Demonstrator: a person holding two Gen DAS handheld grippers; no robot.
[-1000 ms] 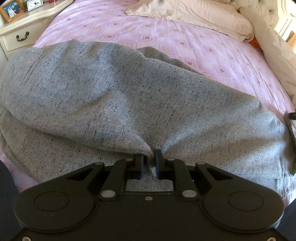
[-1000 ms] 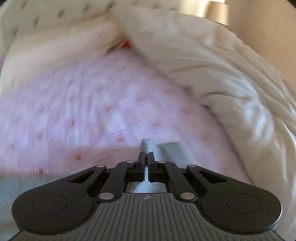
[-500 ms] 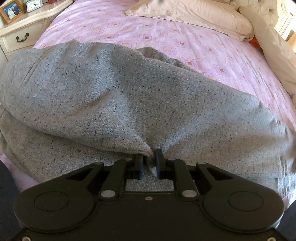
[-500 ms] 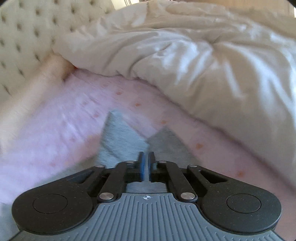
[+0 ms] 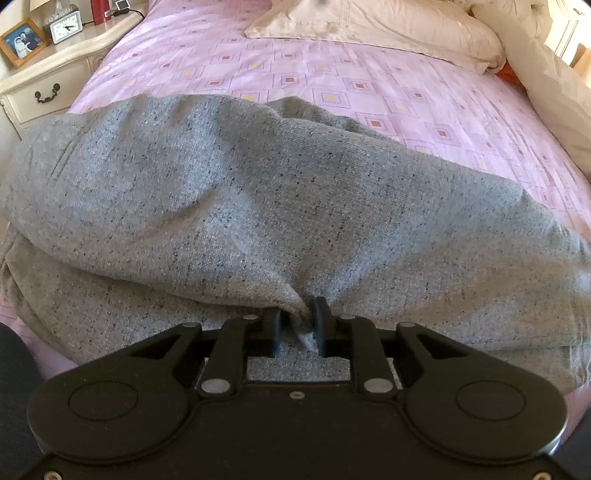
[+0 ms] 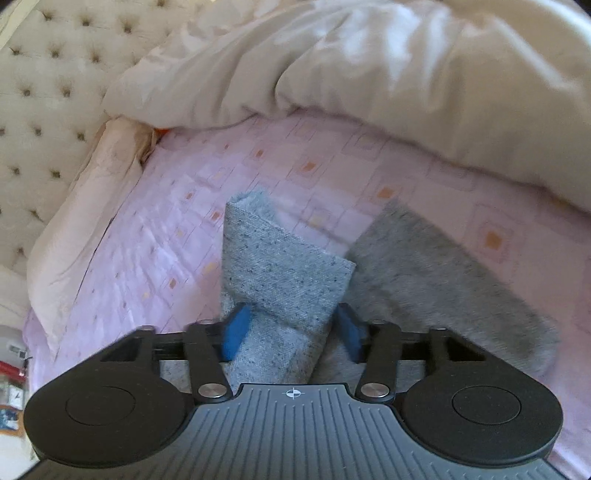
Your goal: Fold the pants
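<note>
Grey speckled pants [image 5: 258,206] lie folded over on the pink patterned bedsheet [image 5: 369,85], filling the middle of the left wrist view. My left gripper [image 5: 297,325] is at their near edge, its jaws slightly apart with a fold of grey cloth pinched between them. In the right wrist view a folded end of the pants [image 6: 280,273] lies between the blue pads of my right gripper [image 6: 291,325], whose jaws stand wide apart. A second grey layer [image 6: 454,288] lies flat to the right.
A cream pillow [image 5: 388,26] lies at the bed head. A white duvet [image 6: 406,74] is bunched along the right side. A tufted headboard [image 6: 48,66] stands behind. A nightstand [image 5: 48,77] with a clock and photo frame stands at the left.
My right gripper has opened from shut on the pants end, and its view swung toward the duvet. My left gripper's jaws have parted slightly while staying in place.
</note>
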